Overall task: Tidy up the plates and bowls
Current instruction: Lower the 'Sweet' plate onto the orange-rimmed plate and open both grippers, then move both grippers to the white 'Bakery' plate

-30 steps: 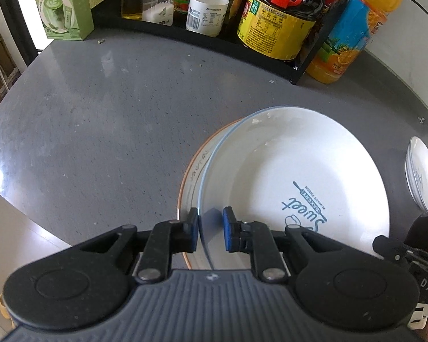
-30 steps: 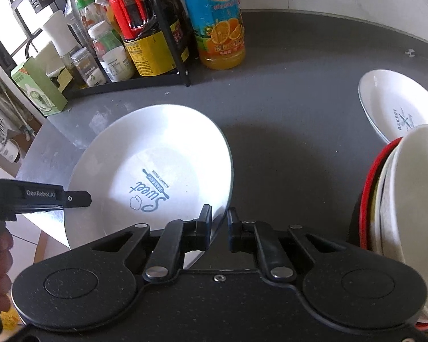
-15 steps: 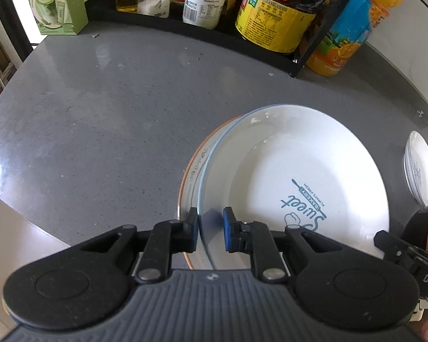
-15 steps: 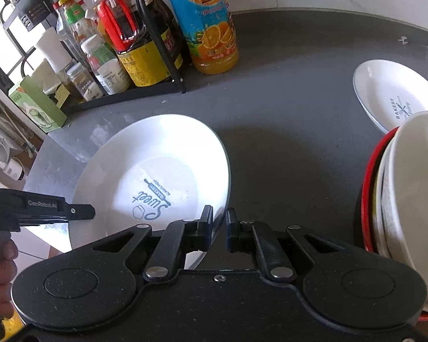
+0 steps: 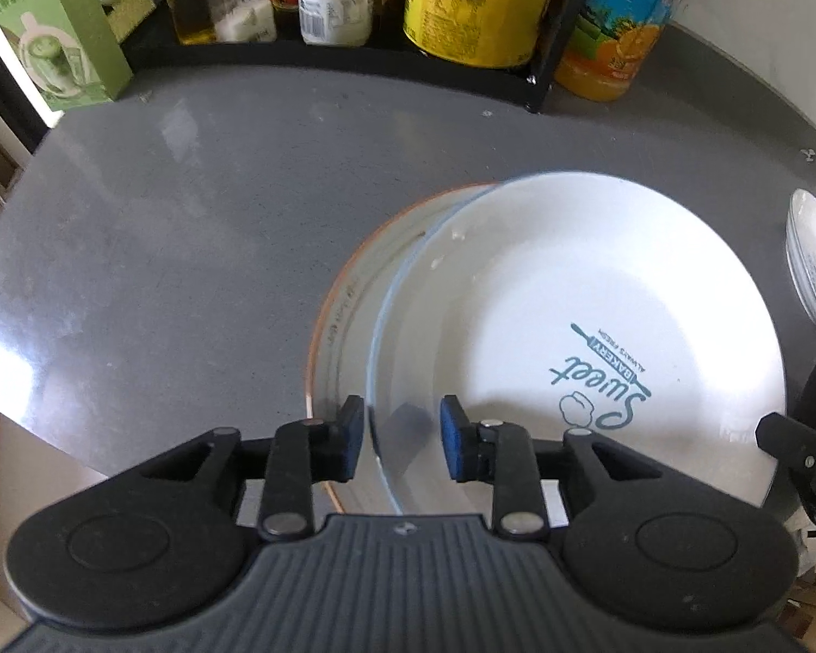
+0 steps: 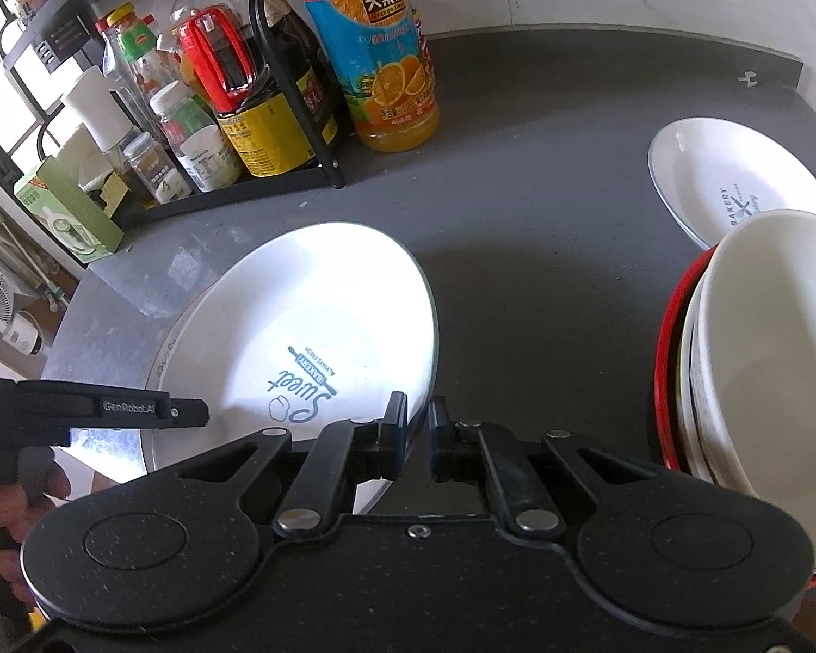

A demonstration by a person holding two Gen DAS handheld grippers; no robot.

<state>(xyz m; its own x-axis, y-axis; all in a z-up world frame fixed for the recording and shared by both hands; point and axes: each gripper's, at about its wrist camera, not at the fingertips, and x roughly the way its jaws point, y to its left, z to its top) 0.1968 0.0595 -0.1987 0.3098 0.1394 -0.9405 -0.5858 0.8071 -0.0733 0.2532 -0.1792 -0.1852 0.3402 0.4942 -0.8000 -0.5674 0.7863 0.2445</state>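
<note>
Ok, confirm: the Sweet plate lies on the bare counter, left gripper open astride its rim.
Wrong: the Sweet plate lies on an orange-rimmed plate, not the bare counter, as the left wrist view shows. The left gripper is indeed open astride its rim.

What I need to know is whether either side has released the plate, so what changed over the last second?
The left gripper spread its fingers and let go of the Sweet plate; the rim now sits loose between them. The right gripper stays clamped on the opposite rim. The plate still lies on the orange-rimmed plate, and the bowl stack has not moved.
</note>
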